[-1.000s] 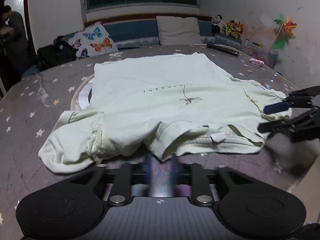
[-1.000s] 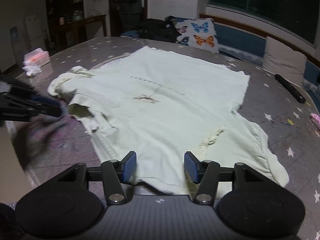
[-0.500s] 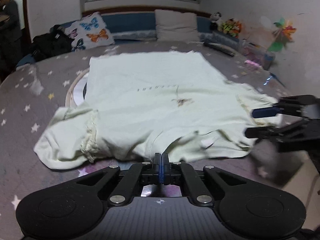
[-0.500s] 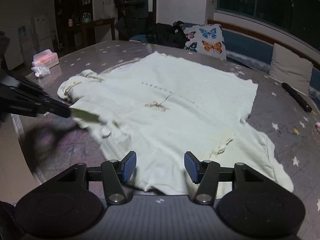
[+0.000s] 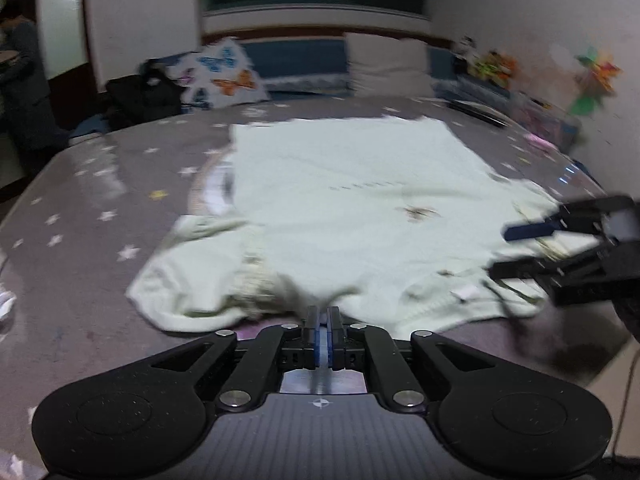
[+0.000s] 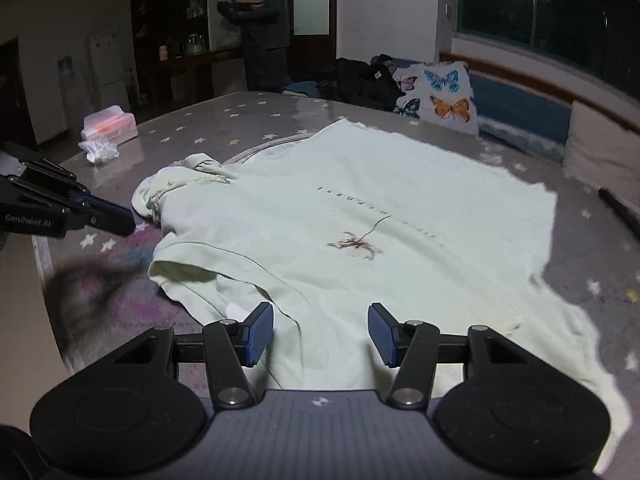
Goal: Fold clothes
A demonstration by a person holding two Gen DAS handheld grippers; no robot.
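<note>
here, pale green t-shirt (image 5: 344,216) spread flat on the star-print bed cover (image 5: 100,184), collar end toward both tools, one sleeve bunched at its left. left gripper (image 5: 323,322) just short of the collar hem, jaws nearly together and opening slightly, no cloth visibly between them. right gripper (image 6: 321,334) released, jaws wide apart above the near shoulder, nothing pinched. butterfly pillow (image 6: 442,96) beyond.
</note>
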